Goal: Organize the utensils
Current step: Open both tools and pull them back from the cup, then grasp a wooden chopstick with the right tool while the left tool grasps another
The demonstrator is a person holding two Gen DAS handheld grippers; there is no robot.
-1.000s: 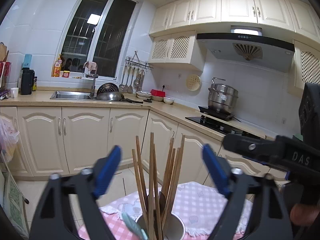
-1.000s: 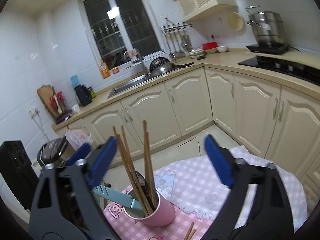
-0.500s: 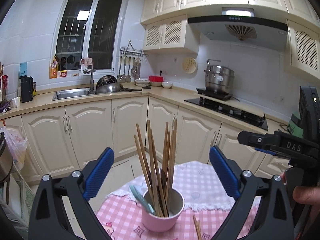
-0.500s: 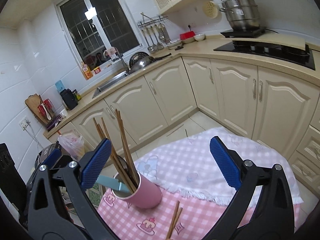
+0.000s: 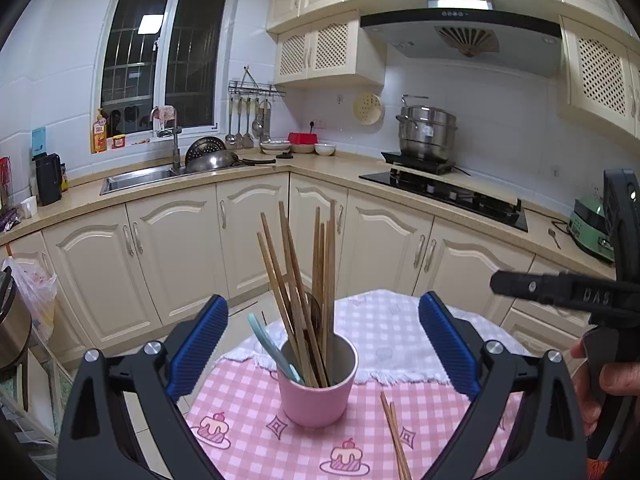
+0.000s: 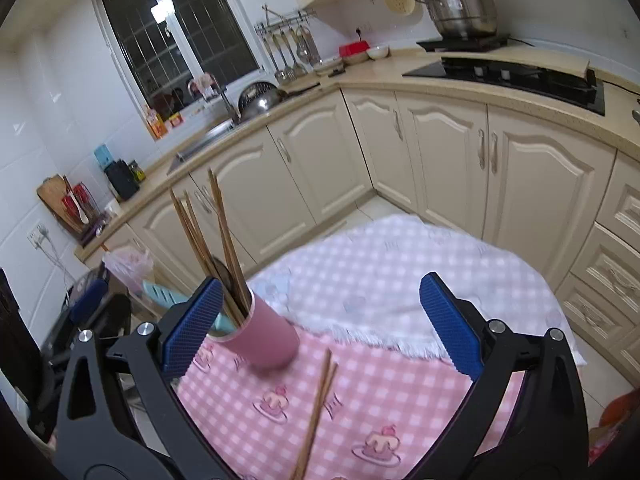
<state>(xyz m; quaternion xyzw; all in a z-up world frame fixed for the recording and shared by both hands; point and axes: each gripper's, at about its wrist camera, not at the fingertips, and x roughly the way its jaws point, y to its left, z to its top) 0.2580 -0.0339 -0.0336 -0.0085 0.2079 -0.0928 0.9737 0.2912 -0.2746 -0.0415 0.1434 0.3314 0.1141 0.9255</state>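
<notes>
Showing only in left view: right gripper (image 5: pixel 560 284), beside pink cup (image 5: pixel 316 384)

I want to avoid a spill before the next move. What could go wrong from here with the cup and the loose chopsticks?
1. The pink cup is full of tall chopsticks that lean outward, so a claw brushing them could tip it.
2. The loose chopsticks lie flat on the pink cloth, close beside the cup; the open right claw may knock the cup while reaching, or pinch only one stick.

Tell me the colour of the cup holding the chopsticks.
Pink cup, clearest in the left wrist view.
</notes>
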